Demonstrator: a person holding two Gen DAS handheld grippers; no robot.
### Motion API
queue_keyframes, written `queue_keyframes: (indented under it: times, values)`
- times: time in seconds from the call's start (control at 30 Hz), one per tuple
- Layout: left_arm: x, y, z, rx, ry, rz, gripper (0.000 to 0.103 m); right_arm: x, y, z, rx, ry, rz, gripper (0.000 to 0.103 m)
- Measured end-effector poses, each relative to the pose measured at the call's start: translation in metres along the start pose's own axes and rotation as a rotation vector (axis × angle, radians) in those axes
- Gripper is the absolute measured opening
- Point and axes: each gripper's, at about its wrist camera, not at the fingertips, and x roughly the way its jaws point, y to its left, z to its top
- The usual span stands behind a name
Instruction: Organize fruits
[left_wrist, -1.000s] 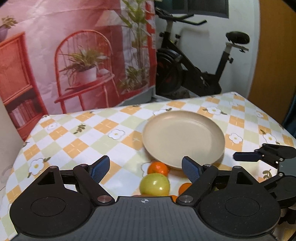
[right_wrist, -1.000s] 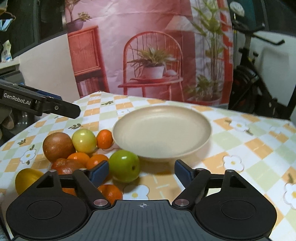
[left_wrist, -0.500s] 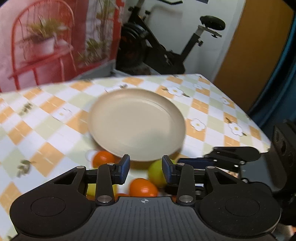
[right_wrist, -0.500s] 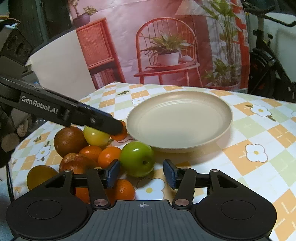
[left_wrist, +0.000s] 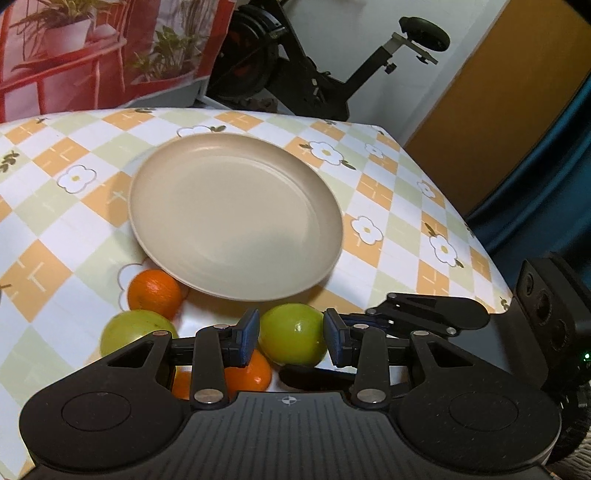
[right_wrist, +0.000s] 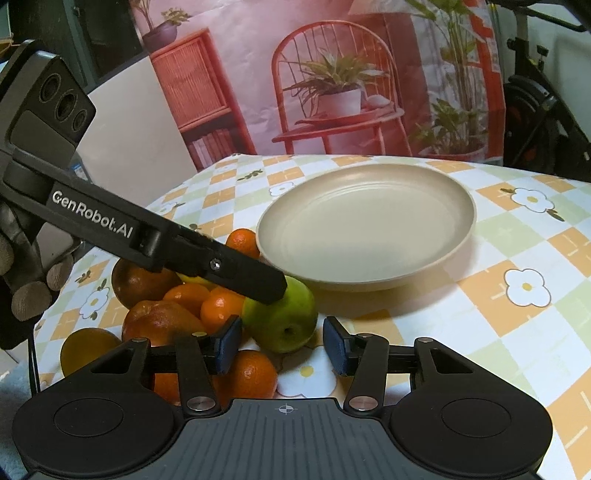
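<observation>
A green apple (left_wrist: 291, 334) (right_wrist: 284, 325) lies on the checked tablecloth just in front of the empty beige plate (left_wrist: 236, 218) (right_wrist: 365, 225). My left gripper (left_wrist: 291, 338) points steeply down at the apple, its blue pads (left_wrist: 248, 338) against both sides of it. In the right wrist view one of its fingers (right_wrist: 236, 269) lies across the apple's top. My right gripper (right_wrist: 281, 334) faces the same apple from the other side. Its jaws are closing, with the apple just ahead between the tips and a small gap left at the pads.
More fruit is piled beside the apple: oranges (left_wrist: 153, 293) (right_wrist: 218, 306), a yellow-green fruit (left_wrist: 135, 332), a brown-red fruit (right_wrist: 136, 280) and a yellow one (right_wrist: 86, 347). The table's edge (left_wrist: 480, 240) falls away on the right. An exercise bike (left_wrist: 332, 74) stands behind. A gloved hand (right_wrist: 26, 280) holds the left gripper.
My left gripper narrowed from wide open, then swung right and tipped down from the orange and yellow-green fruit onto the green apple. My right gripper's jaws drew in around the apple.
</observation>
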Motion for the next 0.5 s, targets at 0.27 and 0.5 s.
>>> queue_keyframes:
  times: [0.27,0.5]
  values:
    - [-0.005,-0.005,0.001,-0.001,-0.024,-0.032,0.038,-0.012,0.003,-0.001,-0.005,-0.045,-0.015,0.041]
    - [-0.018,-0.006,0.011,0.0,-0.077,-0.036,0.038,-0.018,0.004,0.017,-0.036,-0.078,-0.02,0.041]
